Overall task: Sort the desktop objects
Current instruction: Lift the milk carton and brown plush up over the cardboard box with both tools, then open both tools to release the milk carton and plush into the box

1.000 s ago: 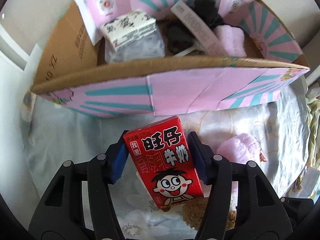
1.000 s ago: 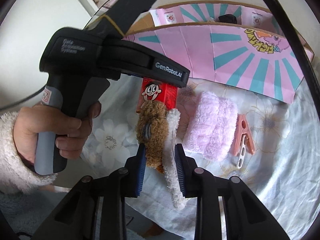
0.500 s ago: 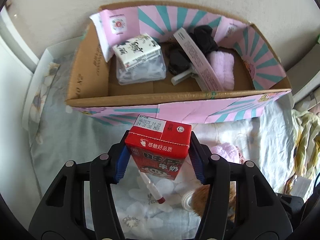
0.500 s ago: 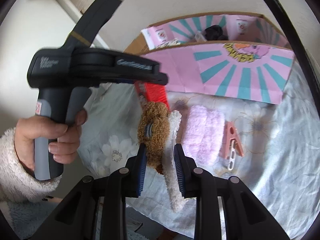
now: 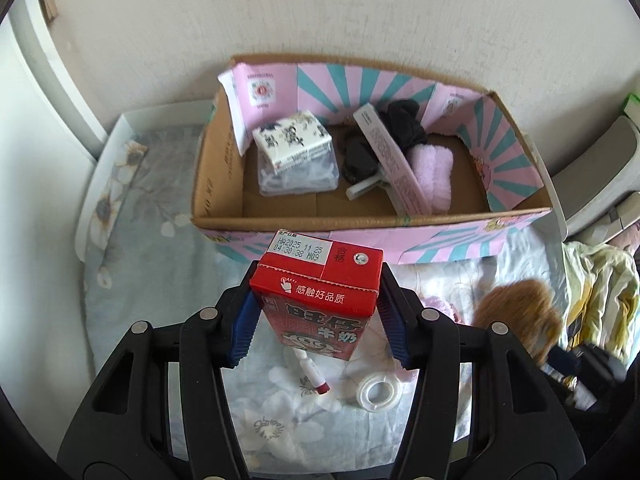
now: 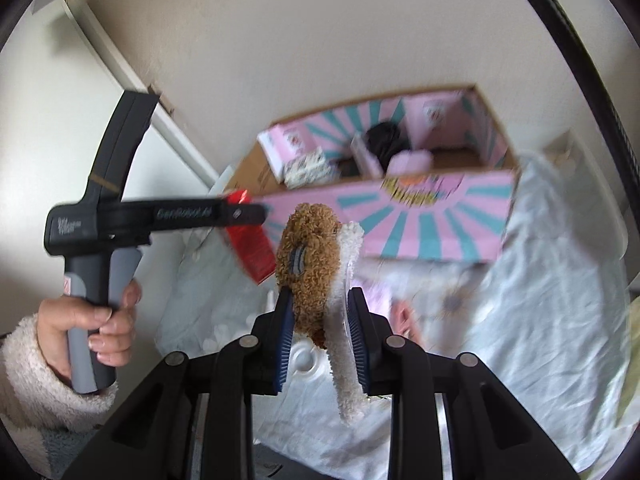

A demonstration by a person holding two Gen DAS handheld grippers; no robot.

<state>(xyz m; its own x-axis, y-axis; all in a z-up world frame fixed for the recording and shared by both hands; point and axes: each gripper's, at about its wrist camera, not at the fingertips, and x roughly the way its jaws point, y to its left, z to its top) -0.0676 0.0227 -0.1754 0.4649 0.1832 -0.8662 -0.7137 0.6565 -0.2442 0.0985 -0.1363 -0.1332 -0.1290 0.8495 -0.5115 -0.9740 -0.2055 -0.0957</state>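
Left wrist view: the left hand-held gripper clamps a red milk carton by its sides, just short of the cardboard box; to do this well, I judge the carton should clear the near wall and go down on the bare floor at the box's front. The box holds a patterned tissue pack on a clear tub, black cloth, a long flat pack and a pink towel; a tape roll lies on the cloth-covered surface.

Right wrist view, blurred: the right hand-held gripper is closed on a brown and white plush toy, held above the surface and short of the box; the person's hand grips the other tool's handle.
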